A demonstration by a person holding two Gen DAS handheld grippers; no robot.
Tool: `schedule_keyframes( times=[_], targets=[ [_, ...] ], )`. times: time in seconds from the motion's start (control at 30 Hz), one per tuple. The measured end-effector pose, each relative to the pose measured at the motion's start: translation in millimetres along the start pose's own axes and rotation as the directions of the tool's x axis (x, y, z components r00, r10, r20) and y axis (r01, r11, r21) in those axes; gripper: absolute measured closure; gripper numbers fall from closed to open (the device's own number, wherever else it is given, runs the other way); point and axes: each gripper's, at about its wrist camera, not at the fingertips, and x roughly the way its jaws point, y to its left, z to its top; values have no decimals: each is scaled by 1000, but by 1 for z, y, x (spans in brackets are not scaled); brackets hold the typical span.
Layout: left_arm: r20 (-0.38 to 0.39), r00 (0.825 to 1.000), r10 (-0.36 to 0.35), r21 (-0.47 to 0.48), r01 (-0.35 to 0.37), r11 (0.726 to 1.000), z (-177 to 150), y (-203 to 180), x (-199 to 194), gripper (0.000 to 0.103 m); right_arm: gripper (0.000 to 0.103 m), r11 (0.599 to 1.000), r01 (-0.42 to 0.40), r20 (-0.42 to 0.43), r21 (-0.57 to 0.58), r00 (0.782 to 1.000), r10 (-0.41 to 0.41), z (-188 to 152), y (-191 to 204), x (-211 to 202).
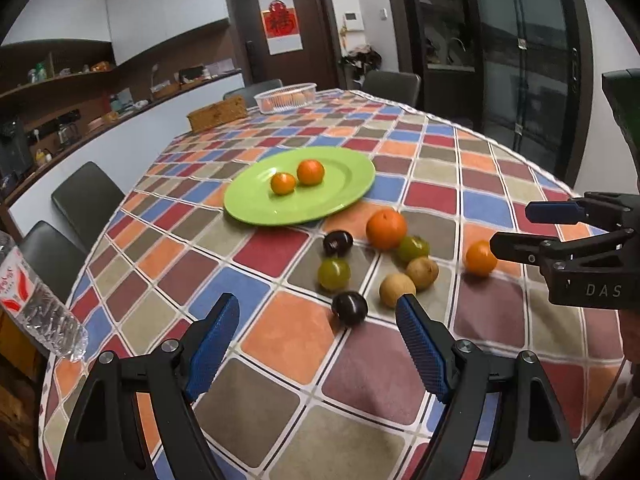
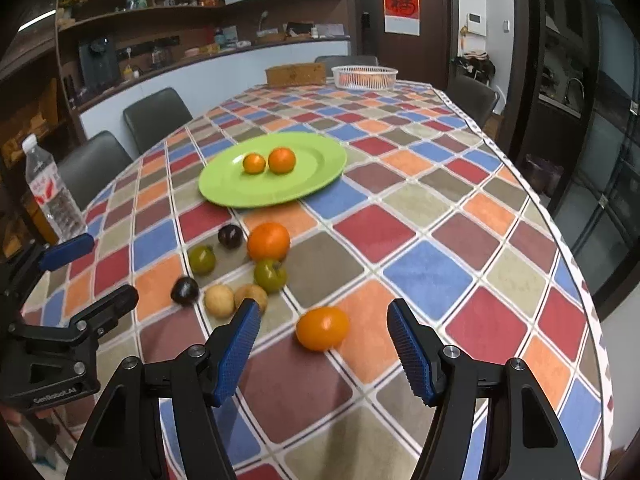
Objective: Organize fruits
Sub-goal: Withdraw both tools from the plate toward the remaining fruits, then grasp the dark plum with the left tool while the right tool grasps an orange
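Note:
A green plate (image 1: 340,196) (image 2: 312,184) on the checkered tablecloth holds two small oranges (image 1: 310,172) (image 2: 281,160). In front of it lie a large orange (image 1: 386,229) (image 2: 268,241), two dark plums (image 1: 350,307) (image 2: 185,290), two green fruits (image 1: 333,273) (image 2: 270,275), two tan fruits (image 1: 397,289) (image 2: 219,300) and a lone orange (image 1: 480,258) (image 2: 322,328). My left gripper (image 1: 318,314) is open and empty, just before the near plum. My right gripper (image 2: 324,316) is open, its jaws either side of the lone orange, not touching it.
A water bottle (image 1: 36,300) (image 2: 52,192) stands at the table's left edge. A white basket (image 1: 285,97) (image 2: 364,77) with fruit and a woven box (image 1: 217,114) (image 2: 295,73) sit at the far end. Chairs (image 1: 86,200) line the left side.

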Motion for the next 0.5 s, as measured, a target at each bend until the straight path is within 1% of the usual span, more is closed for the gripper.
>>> schedule_keyframes(
  times=[0.1,0.17,0.23,0.3,0.5],
  targets=[
    [-17,1000,-22,23,23,999,-3,-2,8,24,36,1000,5,-23,-5,1000,-5,-6,1,5],
    [-28,999,-38,40,39,998,-4,-2,14,26,36,1000,6,-34,-3,999,-6,-8,1,8],
    [-48,998,-49,53,52,997,-5,-3,21,32,36,1000,10,-50,-4,999,-10,-10,1,12],
    [-69,996,-61,63,65,996,-6,-3,29,35,36,1000,14,-64,-12,998,-14,-12,1,16],
    [-122,988,-92,47,98,994,-8,1,48,49,37,998,22,-90,-50,996,-26,-12,4,26]
  ],
)
